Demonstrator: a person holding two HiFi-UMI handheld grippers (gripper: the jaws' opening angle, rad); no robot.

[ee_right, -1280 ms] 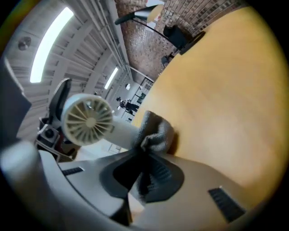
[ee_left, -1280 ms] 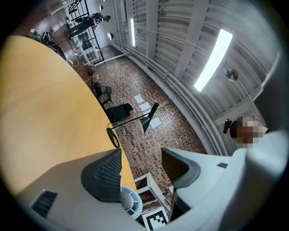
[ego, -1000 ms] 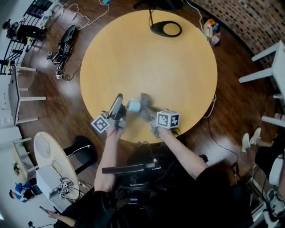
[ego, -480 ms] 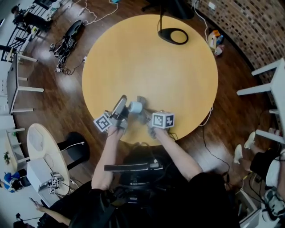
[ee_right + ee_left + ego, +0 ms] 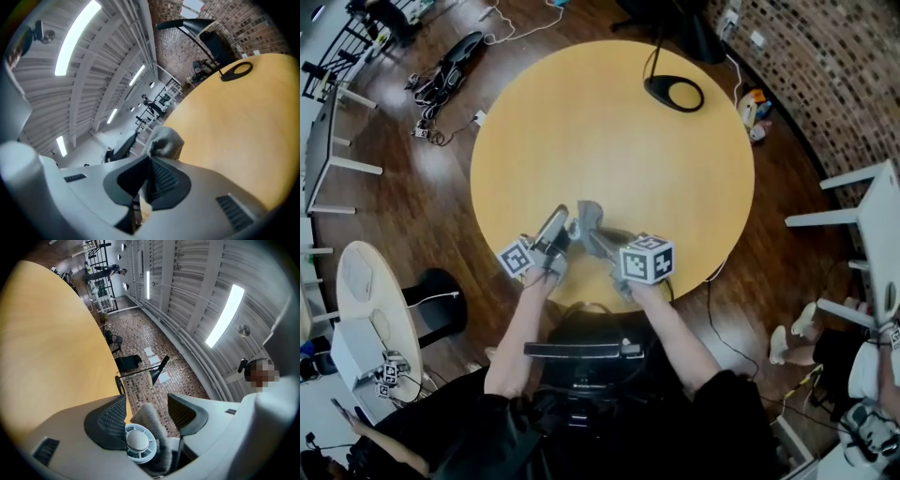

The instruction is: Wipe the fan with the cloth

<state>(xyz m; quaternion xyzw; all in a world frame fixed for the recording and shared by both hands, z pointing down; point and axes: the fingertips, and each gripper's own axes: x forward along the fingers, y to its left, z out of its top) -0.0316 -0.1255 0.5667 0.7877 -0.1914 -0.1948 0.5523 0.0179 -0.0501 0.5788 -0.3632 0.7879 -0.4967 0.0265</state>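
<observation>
Wiping judged under way, not finished. Cloth (image 5: 165, 139) is pinched in clenched right hand-held gripper (image 5: 150, 171); free fold is laid on fan (image 5: 139, 443) face. Fan is grasped deep between jaws of left hand-held gripper (image 5: 146, 412), above counter (image 5: 609, 122), just ahead of right jaw tips. Fan is small and round: white hub, pale blue ribs. Part under cloth is hidden. No dirt is made out; share already wiped cannot be told.

counter (image 5: 609, 131): round, yellow wood, stands on dark plank floor (image 5: 412, 216) | on counter: black ring-shaped lamp (image 5: 674, 93), near far edge, right of centre | floor: cables (image 5: 450, 75) far left
</observation>
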